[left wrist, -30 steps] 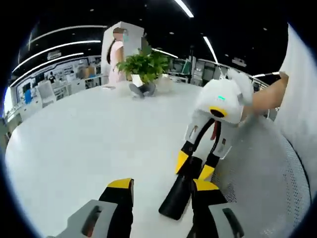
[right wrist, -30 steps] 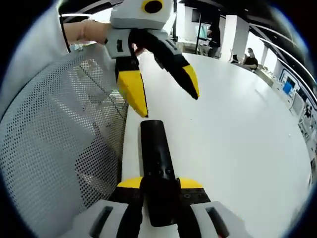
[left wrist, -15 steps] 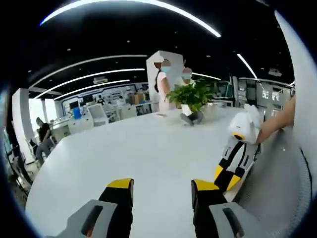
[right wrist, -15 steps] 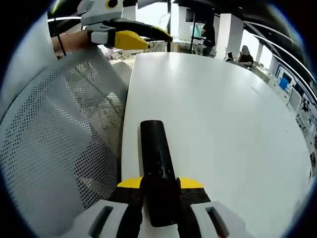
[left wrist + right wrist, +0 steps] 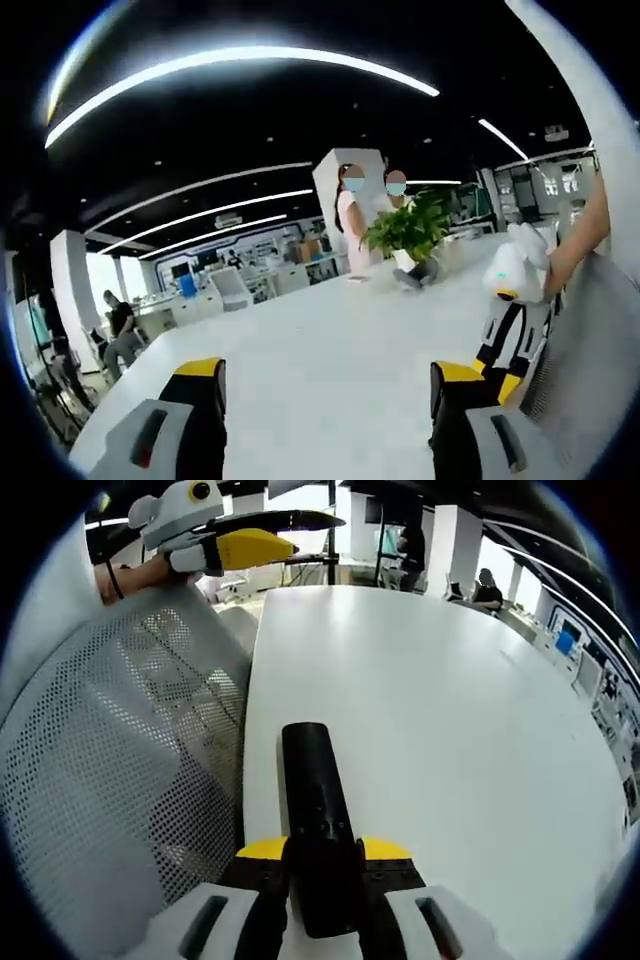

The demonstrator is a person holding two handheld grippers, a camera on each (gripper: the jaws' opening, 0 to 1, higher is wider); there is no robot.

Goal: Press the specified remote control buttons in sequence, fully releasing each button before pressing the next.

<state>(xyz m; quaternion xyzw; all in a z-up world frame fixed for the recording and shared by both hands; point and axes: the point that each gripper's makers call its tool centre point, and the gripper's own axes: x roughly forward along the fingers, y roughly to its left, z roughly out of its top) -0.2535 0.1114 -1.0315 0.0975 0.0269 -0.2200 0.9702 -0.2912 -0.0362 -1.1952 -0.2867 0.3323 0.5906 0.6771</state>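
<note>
The right gripper is clenched on the remote, with its yellow-tipped jaws pressing the two long sides near the end closest to the camera. The remote is a black, narrow bar. It points toward 12 o'clock in the right gripper view and lies low over the white table, close to the edge at 9 o'clock, where a mesh chair back stands just beside it. I cannot tell if it touches the table.

The left gripper is released, its jaws wide apart with nothing between them, and it looks out across the table toward a plant at 1 o'clock. In the right gripper view it hangs high at 11 o'clock, well apart from the remote.

I judge the remote to be light, stiff and smooth plastic, so it can slip or turn when a button is pushed. The grip on the side edges seems right, because it leaves the button face free. A press should come straight down on the top, with the body supported, so the far end does not tip.
</note>
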